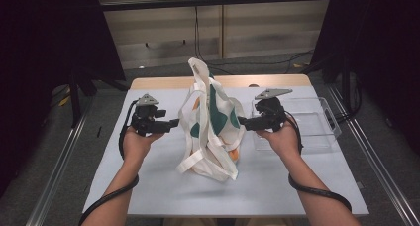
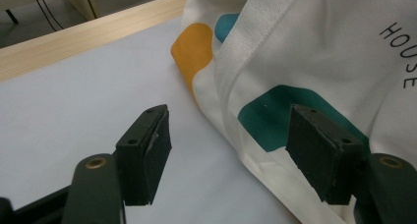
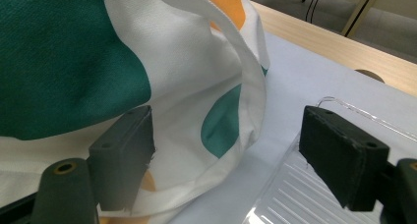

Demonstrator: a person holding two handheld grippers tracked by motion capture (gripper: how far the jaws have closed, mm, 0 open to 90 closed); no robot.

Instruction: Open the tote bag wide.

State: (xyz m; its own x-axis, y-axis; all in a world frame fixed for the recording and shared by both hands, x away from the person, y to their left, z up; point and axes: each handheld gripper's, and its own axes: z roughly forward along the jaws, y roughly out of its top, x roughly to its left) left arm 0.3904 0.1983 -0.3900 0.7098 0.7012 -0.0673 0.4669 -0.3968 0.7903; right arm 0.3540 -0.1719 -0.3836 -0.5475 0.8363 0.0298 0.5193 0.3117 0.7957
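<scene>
A white cloth tote bag [image 1: 213, 122] with green and orange patches stands slumped in the middle of the table, its straps hanging down the front. My left gripper [image 1: 176, 122] sits level at the bag's left side. In the left gripper view that gripper [image 2: 228, 121] is open, with the edge of the bag [image 2: 314, 47] reaching into the gap near the right jaw. My right gripper [image 1: 241, 120] points at the bag's right side. In the right gripper view it [image 3: 228, 123] is open, with the bag [image 3: 64, 62] and a strap loop in front of the jaws, not pinched.
A clear plastic tray [image 1: 317, 122] lies on the table right of the bag, under my right hand, and its corner [image 3: 295, 184] shows by the right jaw. A pale sheet [image 1: 158, 176] covers the table. The wooden edge [image 1: 163, 82] runs along the back.
</scene>
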